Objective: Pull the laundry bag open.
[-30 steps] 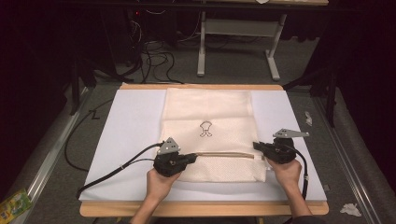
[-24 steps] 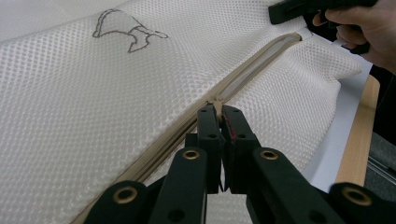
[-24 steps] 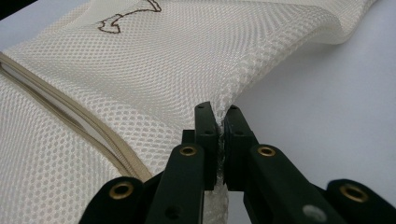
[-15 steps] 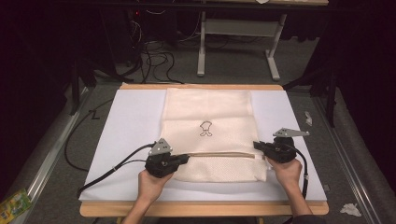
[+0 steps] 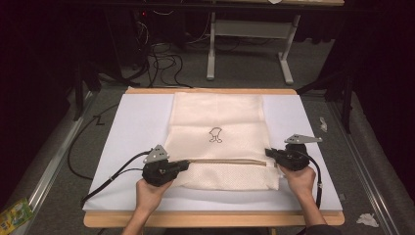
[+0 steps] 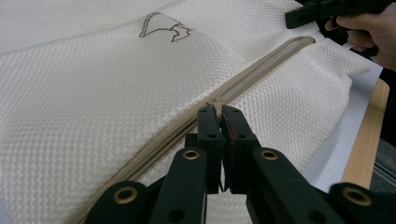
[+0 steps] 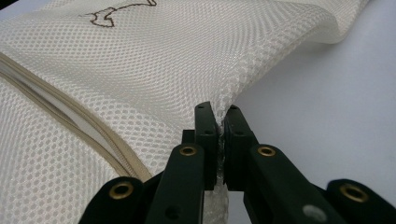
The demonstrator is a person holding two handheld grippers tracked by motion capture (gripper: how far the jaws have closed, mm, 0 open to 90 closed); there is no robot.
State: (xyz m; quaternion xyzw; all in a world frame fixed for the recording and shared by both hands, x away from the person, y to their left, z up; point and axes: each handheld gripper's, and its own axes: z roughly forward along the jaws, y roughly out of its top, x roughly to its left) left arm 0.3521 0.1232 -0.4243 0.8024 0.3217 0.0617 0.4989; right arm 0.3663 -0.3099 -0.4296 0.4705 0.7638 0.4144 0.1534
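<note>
White sheet (image 5: 132,127) over wooden tabletop (image 5: 210,219) under both claws, cream mesh laundry bag (image 5: 218,120) with tan zipper (image 5: 222,161) flat between them, left gripper (image 6: 219,122) clamped on zipper slider (image 6: 215,104), right gripper (image 7: 217,122) pinching bag's edge at zipper's far end.

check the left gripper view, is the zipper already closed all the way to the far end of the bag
No, beyond the left gripper, shut on the zipper pull, the zipper of the mesh bag still gapes open toward the far end.

White mat (image 5: 132,127) on wooden table (image 5: 210,219); cables (image 5: 161,61) and desk frame (image 5: 249,49) beyond; green packet (image 5: 14,214) on floor.
</note>
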